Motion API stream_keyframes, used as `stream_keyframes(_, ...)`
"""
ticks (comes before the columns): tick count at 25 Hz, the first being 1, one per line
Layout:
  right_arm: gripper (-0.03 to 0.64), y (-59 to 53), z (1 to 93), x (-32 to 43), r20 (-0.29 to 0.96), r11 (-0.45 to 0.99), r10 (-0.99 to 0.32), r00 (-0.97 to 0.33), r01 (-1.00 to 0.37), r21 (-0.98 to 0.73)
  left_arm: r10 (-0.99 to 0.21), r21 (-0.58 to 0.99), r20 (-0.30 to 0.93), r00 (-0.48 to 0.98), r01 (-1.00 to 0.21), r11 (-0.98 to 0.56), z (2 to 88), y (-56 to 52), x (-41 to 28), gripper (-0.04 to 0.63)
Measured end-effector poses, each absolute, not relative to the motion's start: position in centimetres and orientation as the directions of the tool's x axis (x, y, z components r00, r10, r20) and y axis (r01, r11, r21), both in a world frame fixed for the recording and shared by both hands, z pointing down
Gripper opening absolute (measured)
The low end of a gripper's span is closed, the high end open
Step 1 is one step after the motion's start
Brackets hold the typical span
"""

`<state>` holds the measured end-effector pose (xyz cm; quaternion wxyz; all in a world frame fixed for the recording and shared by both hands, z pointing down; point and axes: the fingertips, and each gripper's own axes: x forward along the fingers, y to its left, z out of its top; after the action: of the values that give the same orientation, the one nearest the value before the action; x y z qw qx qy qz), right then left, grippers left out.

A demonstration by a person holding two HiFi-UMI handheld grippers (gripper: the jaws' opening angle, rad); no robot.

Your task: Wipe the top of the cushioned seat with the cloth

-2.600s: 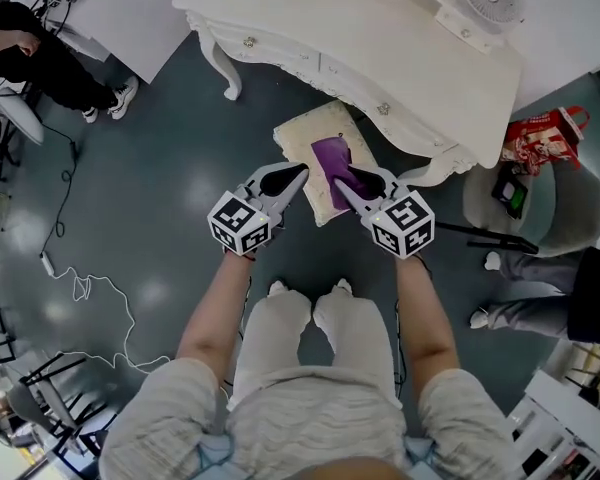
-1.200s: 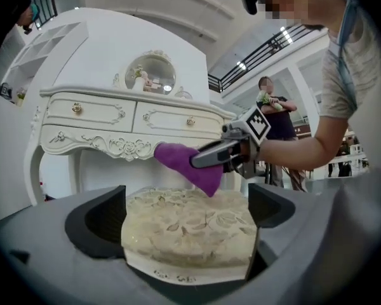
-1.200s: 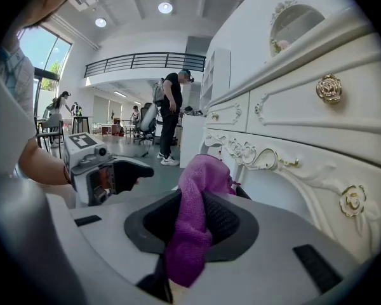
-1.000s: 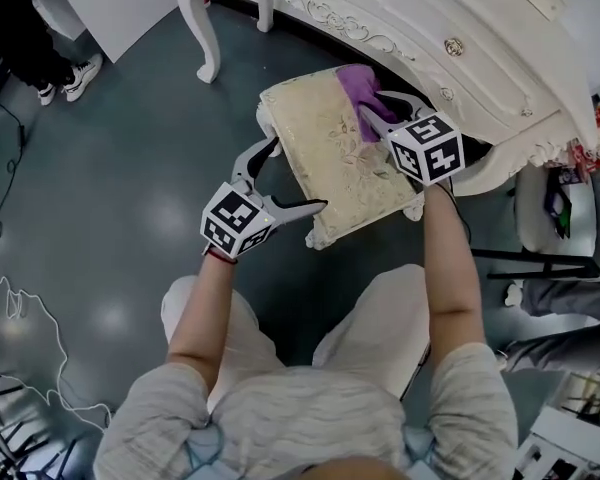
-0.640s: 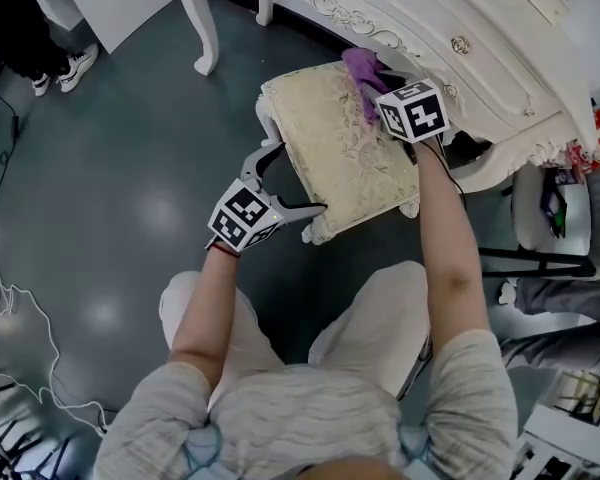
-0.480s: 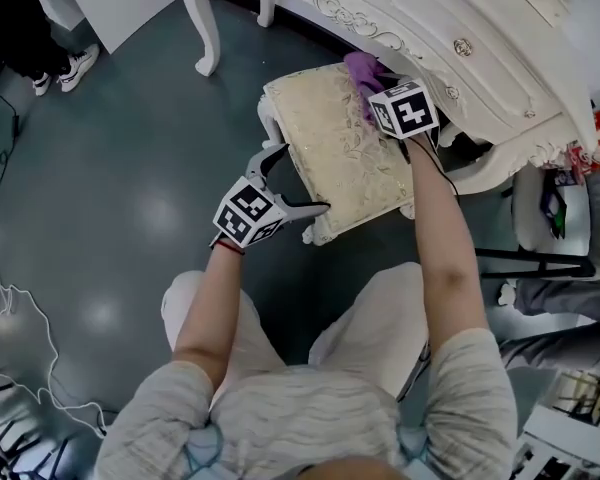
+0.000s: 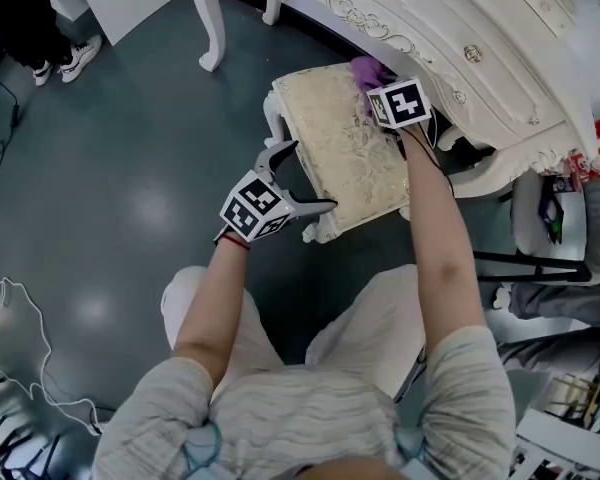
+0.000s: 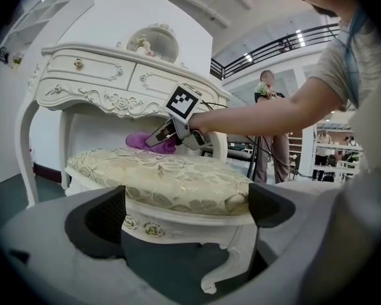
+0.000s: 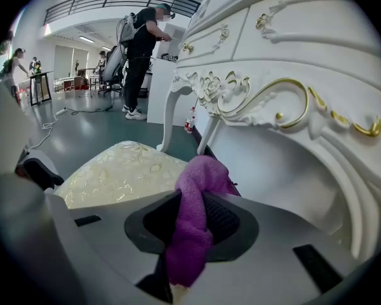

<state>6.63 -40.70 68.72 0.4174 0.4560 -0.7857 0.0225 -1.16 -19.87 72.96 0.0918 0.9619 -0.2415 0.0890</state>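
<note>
Looming over far end: ornate white carved dressing table (image 7: 450,28), partly overhanging cream floral cushioned seat (image 7: 345,158). Right hand-held gripper (image 9: 190,224) clamped on purple fuzzy cloth (image 9: 200,176) at seat's far corner. Left hand-held gripper (image 8: 187,208) wide open, seat's near corner between jaws.

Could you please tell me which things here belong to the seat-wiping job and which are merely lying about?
Part of the job:
cushioned seat
purple cloth, clamped in the right gripper
left gripper, open by the seat's edge

Just lying about:
white dressing table
bystander's shoe
</note>
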Motion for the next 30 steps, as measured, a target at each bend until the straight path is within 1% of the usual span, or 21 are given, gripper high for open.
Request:
stream_keyframes(16,0.089,-40.0,68.9,5.3,0.684,0.583,-0.695,-0.221,-0.731,0.356,-0.415,0.113,0.233,0.879,-0.449,-0.886,73.1,-19.4,-0.9,0.594)
stream_keyframes(30,0.089,-38.3,68.9,1.2,0.674,0.634,-0.676,-0.298,-0.701,0.326,-0.411,0.116,0.235,0.881,-0.446,-0.888,73.1,-19.4,-0.9,0.594)
